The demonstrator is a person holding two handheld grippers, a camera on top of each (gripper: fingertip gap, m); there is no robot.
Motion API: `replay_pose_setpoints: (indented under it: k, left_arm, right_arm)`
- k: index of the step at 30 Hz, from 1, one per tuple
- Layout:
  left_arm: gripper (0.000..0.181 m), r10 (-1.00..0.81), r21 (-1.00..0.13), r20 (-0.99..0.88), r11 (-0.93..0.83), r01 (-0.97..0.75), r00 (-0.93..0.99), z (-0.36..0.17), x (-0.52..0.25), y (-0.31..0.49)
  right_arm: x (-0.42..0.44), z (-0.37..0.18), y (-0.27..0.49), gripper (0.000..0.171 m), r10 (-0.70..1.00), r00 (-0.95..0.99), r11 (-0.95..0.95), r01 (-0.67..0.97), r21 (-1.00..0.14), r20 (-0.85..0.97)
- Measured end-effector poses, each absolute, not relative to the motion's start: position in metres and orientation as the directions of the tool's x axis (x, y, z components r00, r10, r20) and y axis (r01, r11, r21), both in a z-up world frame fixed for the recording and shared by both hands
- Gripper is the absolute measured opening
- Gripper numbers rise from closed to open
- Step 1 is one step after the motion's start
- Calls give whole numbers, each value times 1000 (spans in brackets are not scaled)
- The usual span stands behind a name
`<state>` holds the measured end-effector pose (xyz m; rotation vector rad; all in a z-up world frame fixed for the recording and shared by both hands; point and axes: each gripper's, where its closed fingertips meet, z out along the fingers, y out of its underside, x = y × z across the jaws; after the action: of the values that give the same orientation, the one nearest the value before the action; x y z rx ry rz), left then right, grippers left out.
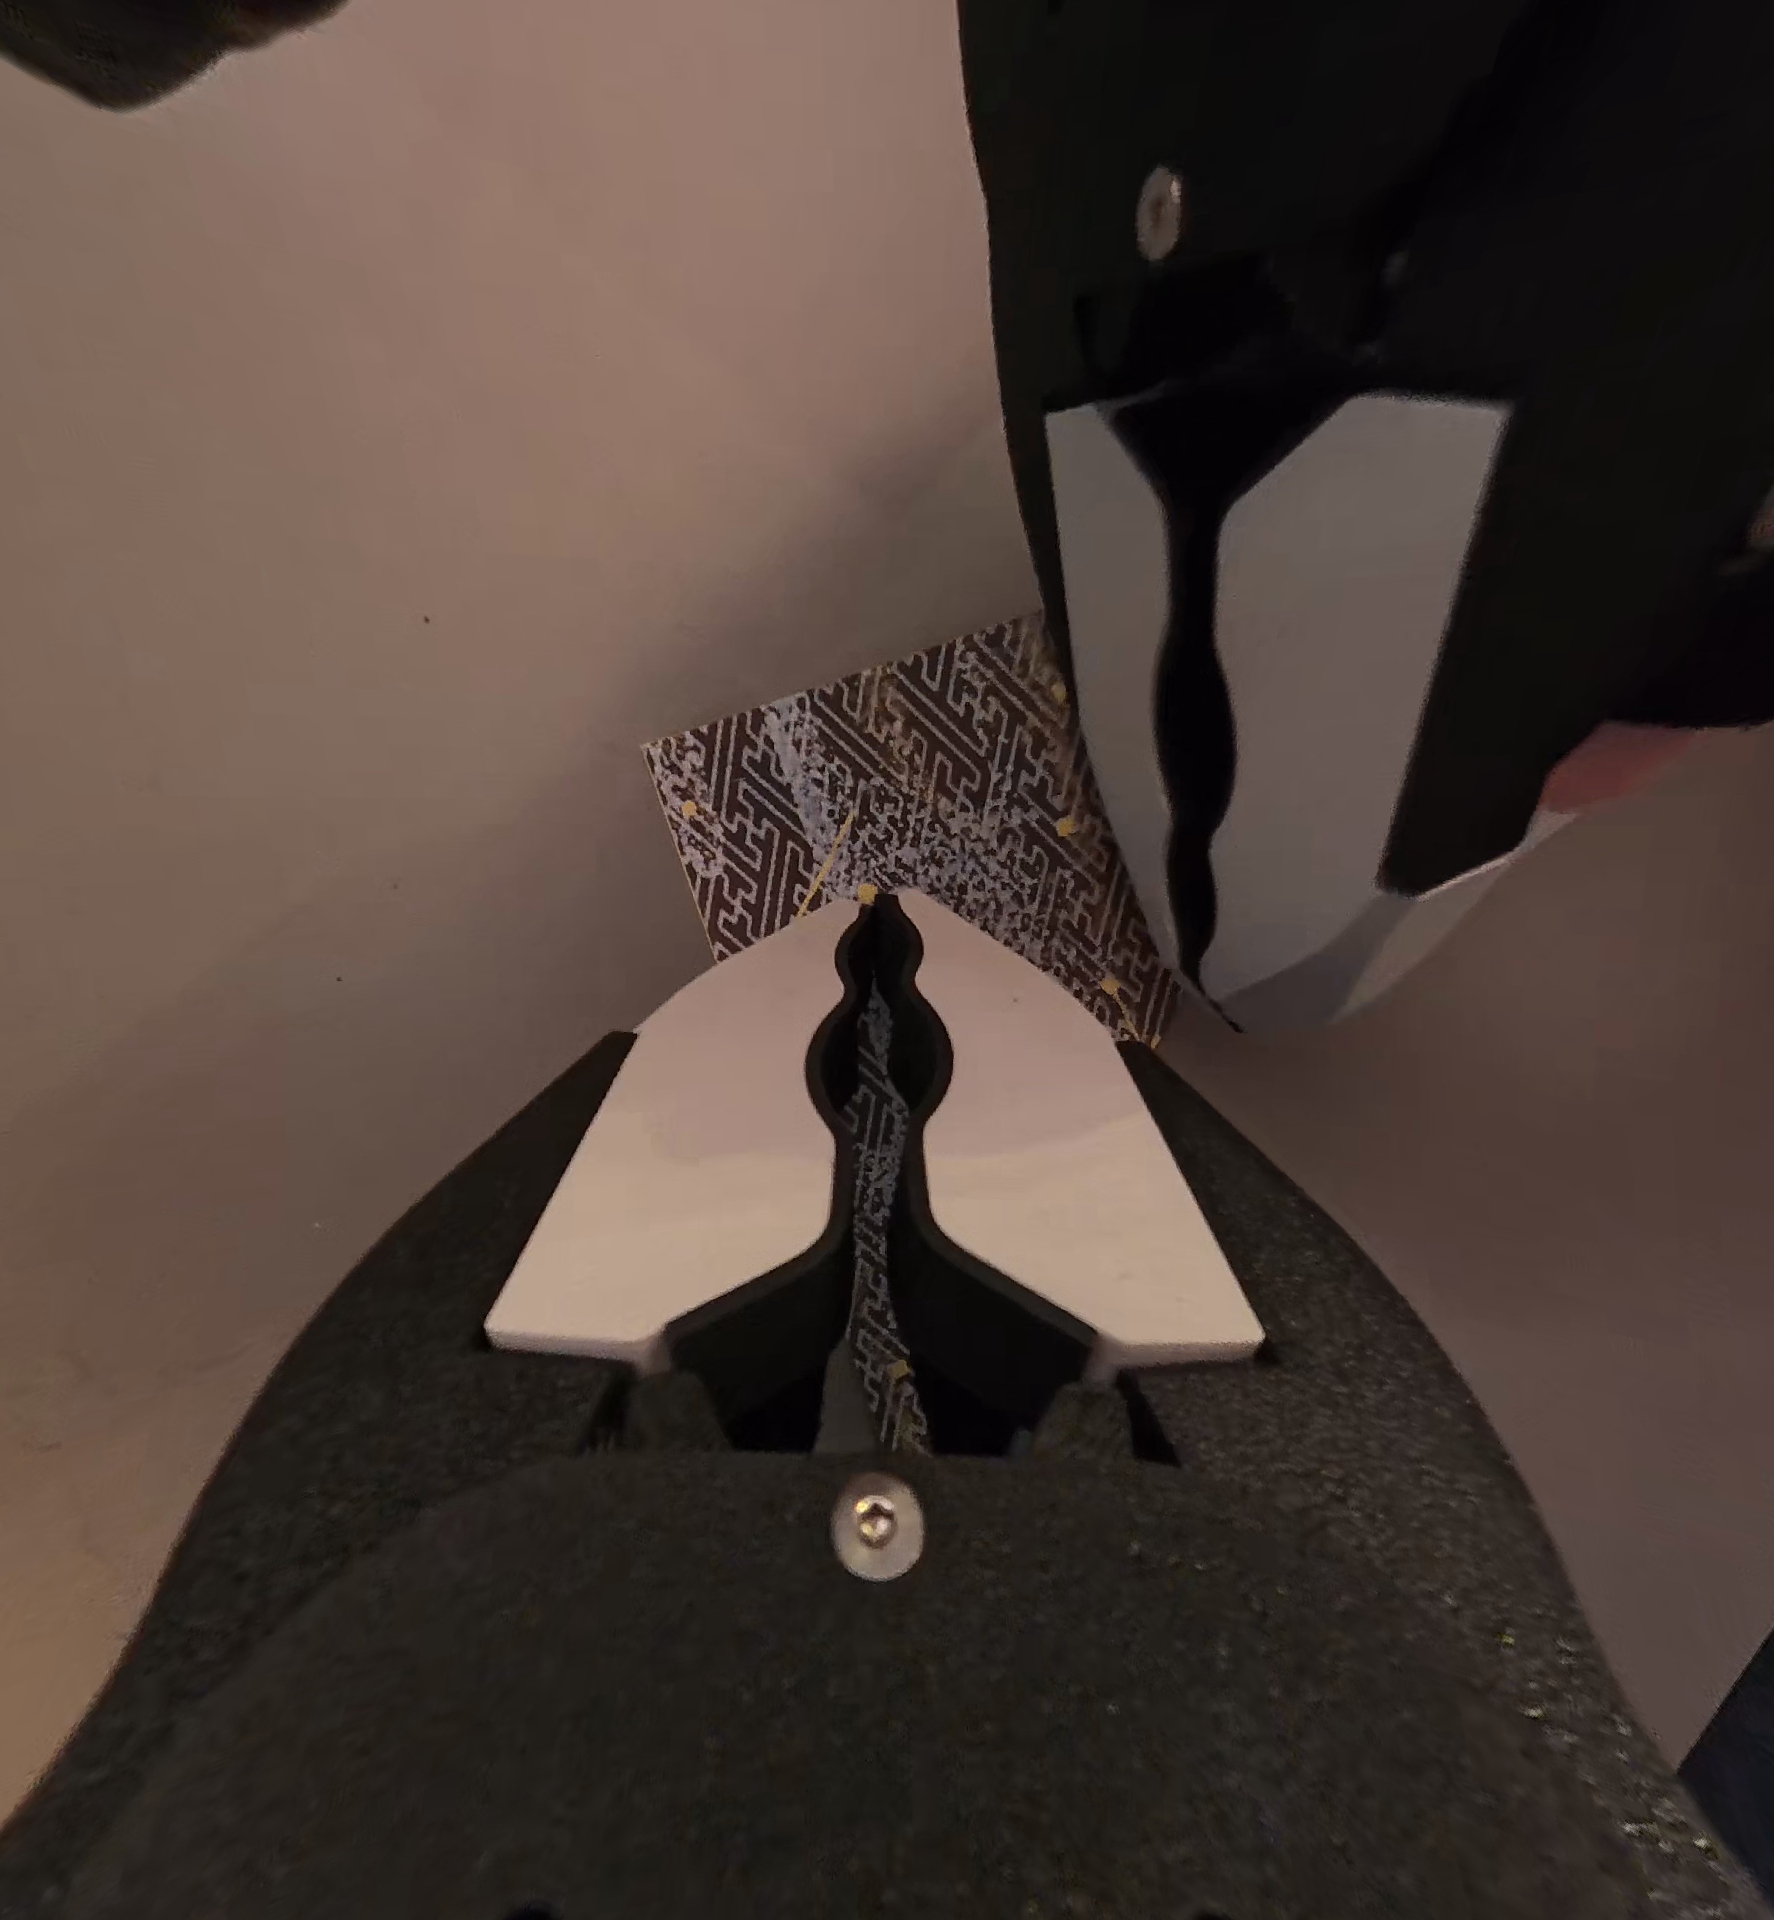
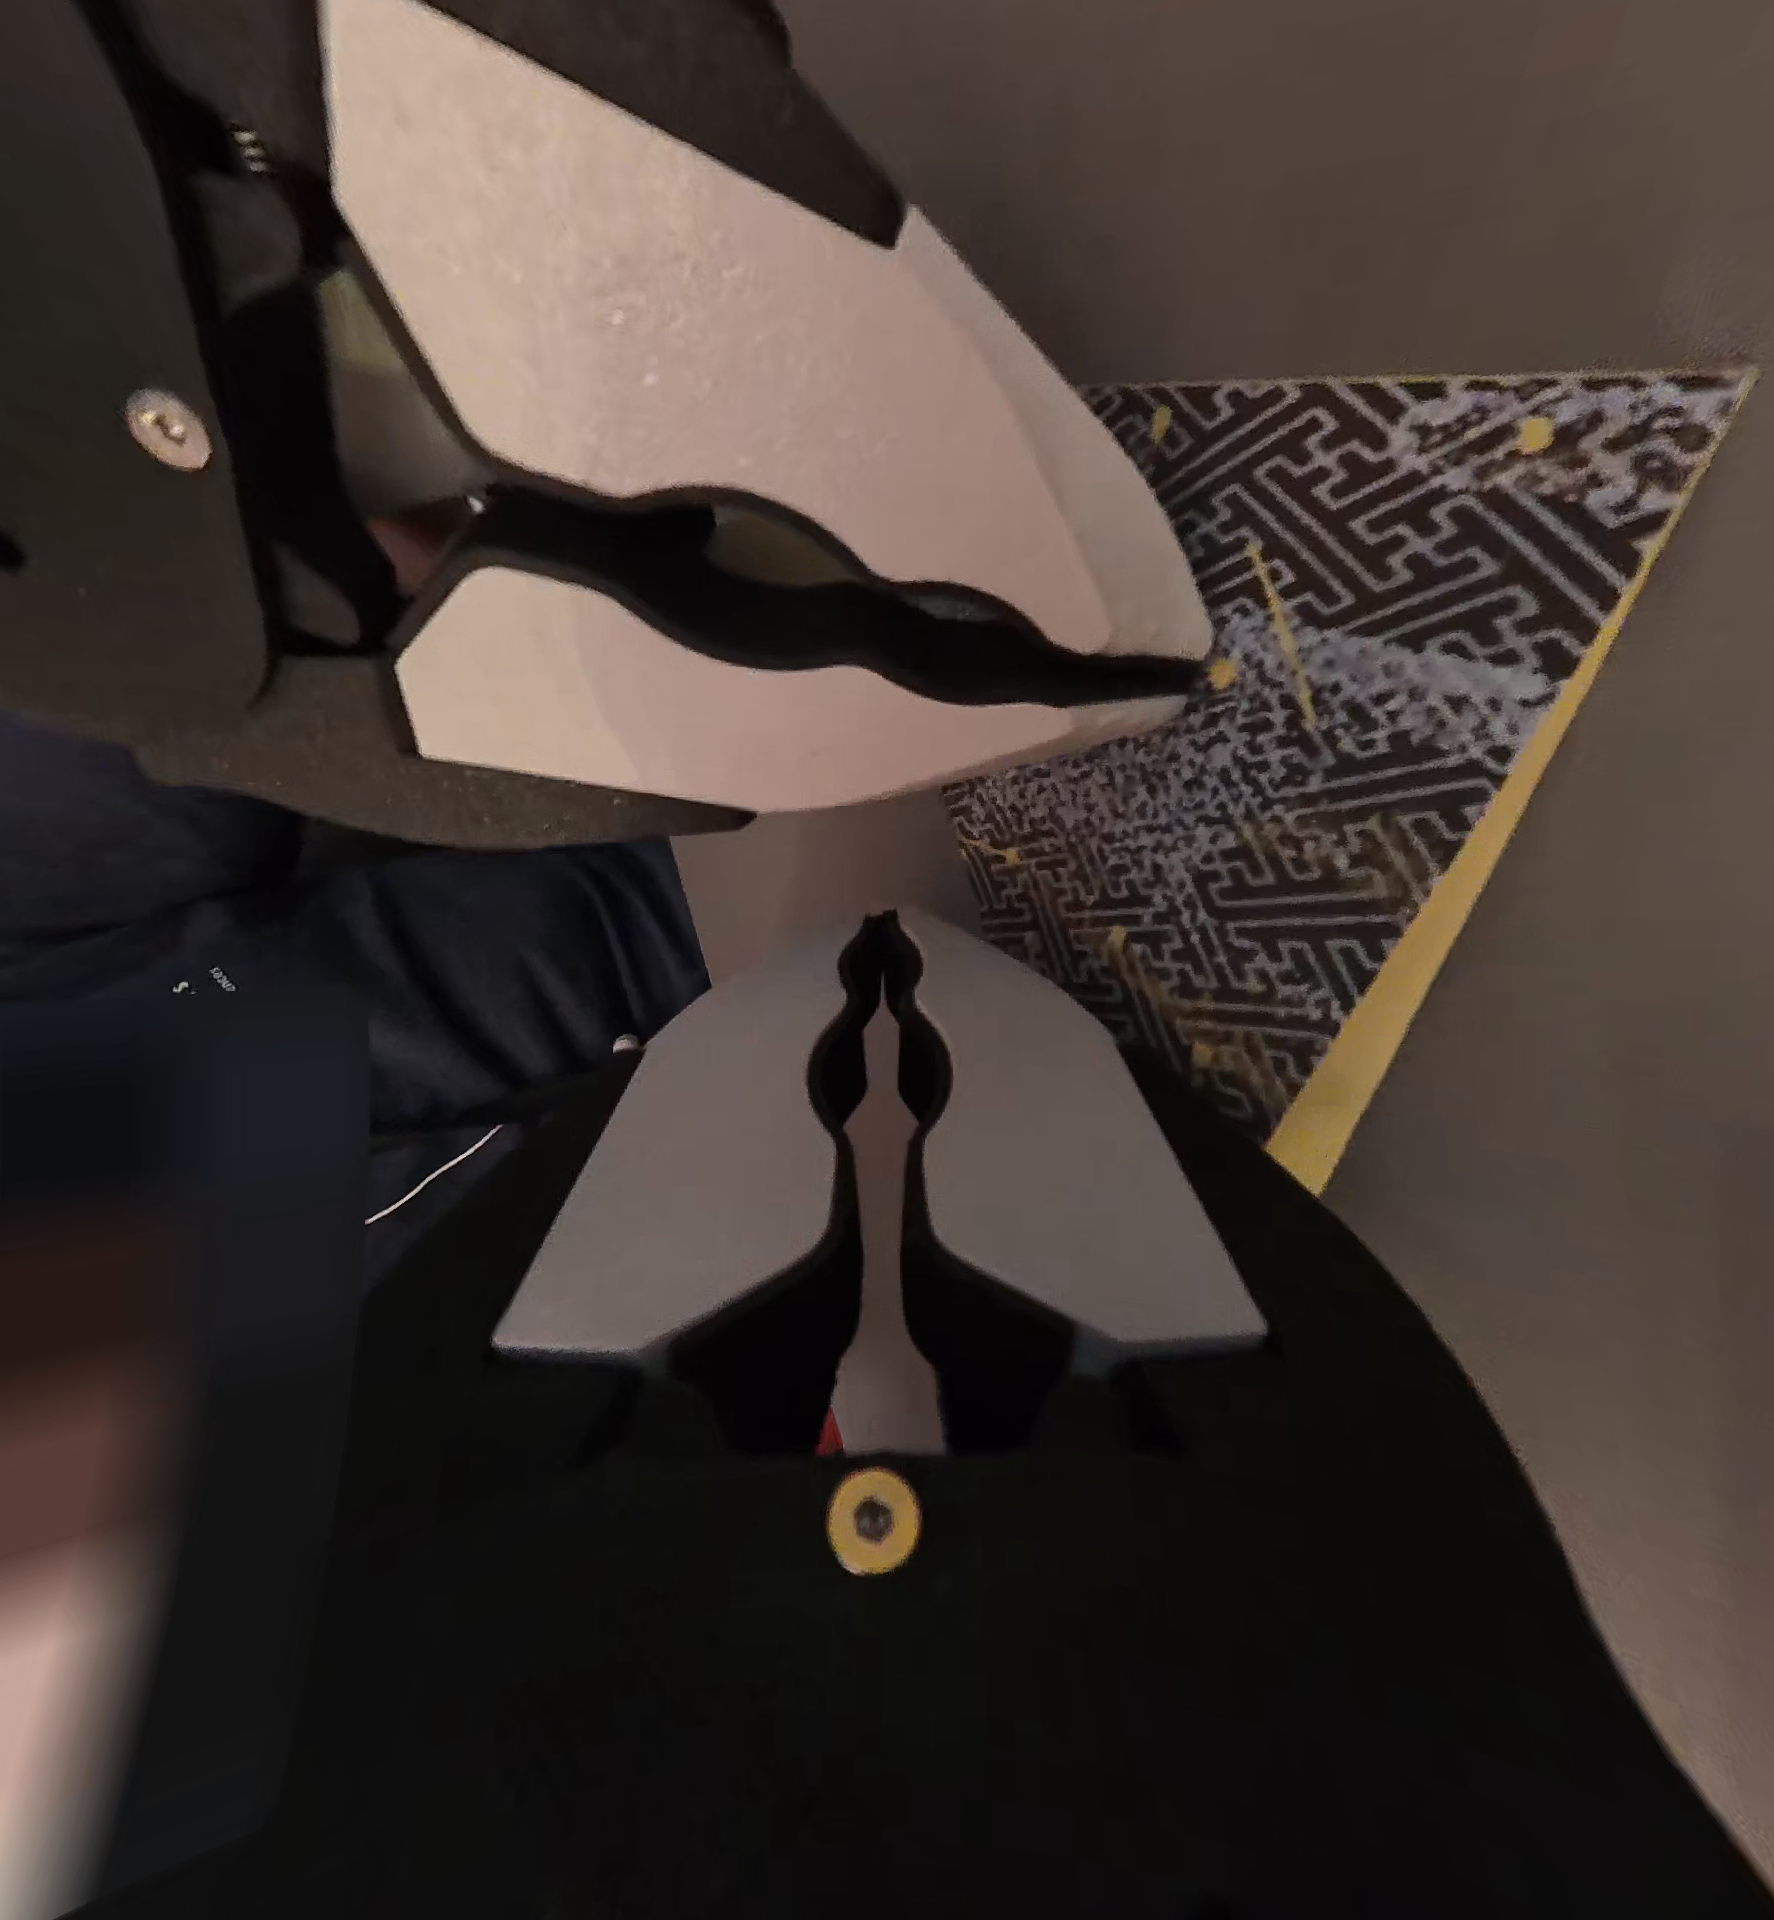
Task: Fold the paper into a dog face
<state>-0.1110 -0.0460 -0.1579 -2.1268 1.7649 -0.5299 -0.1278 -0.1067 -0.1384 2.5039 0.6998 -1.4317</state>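
The paper (image 2: 1330, 727) is folded into a triangle with a black-and-white maze pattern and a yellow strip along one edge, and lies flat on the pale table. It also shows in the left wrist view (image 1: 893, 810). My left gripper (image 1: 878, 906) is shut, its tips down on the patterned face; the pattern shows through the slit between its fingers. It appears at upper left in the right wrist view (image 2: 1200, 675). My right gripper (image 2: 883, 925) is shut and empty, its tips just beside the paper's near corner. In the left wrist view it (image 1: 1200, 971) stands at the paper's right edge.
The pale table (image 1: 343, 623) stretches left and behind the paper. Its edge (image 1: 1693, 1704) runs at lower right, with dark floor beyond. A person's dark clothing (image 2: 239, 987) is close at left in the right wrist view. The grippers' ends are close to 7 cm from one another.
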Motion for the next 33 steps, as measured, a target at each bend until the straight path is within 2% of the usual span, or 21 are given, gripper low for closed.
replay_pose_setpoints:
  k: [7, 17, 23, 33]
  left_arm:
    - [0, -984, -482, 71, -178, -858, 165, -158, -111, -46]
    - [0, -991, -484, 12, -125, -866, 136, -158, -112, -46]
    - [0, -992, -481, -13, -104, -871, 126, -158, -112, -46]
    - [0, -992, -487, -15, -103, -867, 126, -158, -112, -46]
  right_arm:
    - [-126, -153, -108, 1, 261, 496, -866, 500, 26, -828]
    - [-123, -156, -112, 2, 300, 524, -851, 524, 24, -797]
    - [-115, -155, -119, 2, 250, 517, -846, 528, 75, -819]
    - [-101, -154, -129, 2, 232, 477, -833, 548, 80, -848]
